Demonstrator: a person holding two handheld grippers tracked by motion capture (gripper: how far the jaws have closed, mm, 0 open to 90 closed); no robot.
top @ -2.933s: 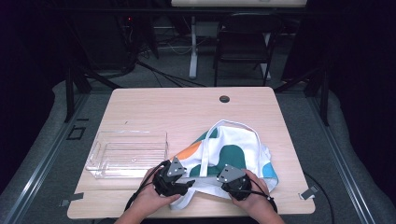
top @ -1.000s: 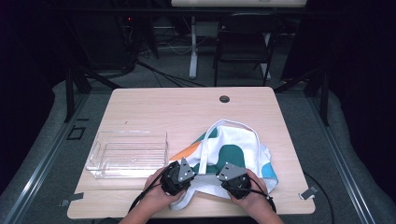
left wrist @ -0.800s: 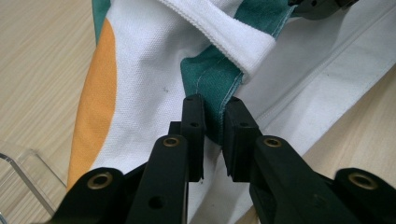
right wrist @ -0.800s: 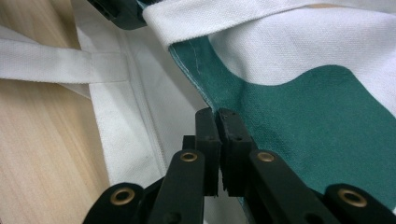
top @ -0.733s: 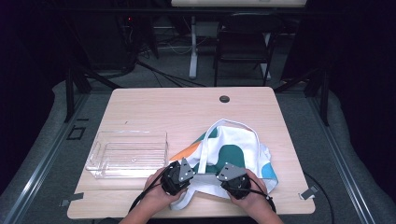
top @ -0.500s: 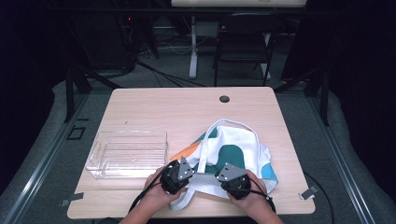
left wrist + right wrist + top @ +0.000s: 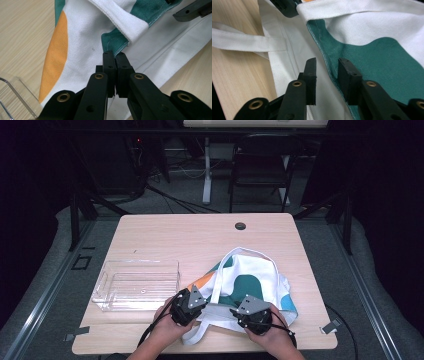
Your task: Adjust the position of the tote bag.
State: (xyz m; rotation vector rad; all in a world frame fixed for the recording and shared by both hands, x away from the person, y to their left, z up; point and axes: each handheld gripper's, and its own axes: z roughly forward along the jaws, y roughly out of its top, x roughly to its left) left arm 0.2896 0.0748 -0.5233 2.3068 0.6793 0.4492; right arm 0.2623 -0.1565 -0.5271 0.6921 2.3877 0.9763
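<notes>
Tote bag (image 7: 252, 282): white canvas with green, orange and blue patches, spread flat on the wooden table (image 7: 165, 235), toward 5 o'clock of the tabletop in the high view. One handle (image 7: 248, 255) looped toward 12 o'clock; near hem toward 6 o'clock, between both tools.

Left gripper (image 7: 196, 306): at the bag's 7 o'clock corner, in the person's left hand (image 7: 167, 327). Jaws clenched, pads pressed together. In the left gripper view (image 7: 114, 60), tips set at a green-edged hem beside a white strap (image 7: 120, 18); fabric pinched between the pads or only lying beneath them: cannot tell.

Right gripper (image 7: 239, 312): at the near hem, roughly 6 o'clock of the bag, in the right hand (image 7: 272, 337). Jaws released and parted, just been opening. In the right gripper view (image 7: 327, 65), the stitched edge of a green patch (image 7: 372, 65) running through the gap, pads clear of the cloth.

Clear plastic tray (image 7: 107, 287): at 9 o'clock of the bag, just beside the left gripper, apart from the cloth.

Black grommet (image 7: 240, 226): in the tabletop at 12 o'clock, well apart from the bag.
</notes>
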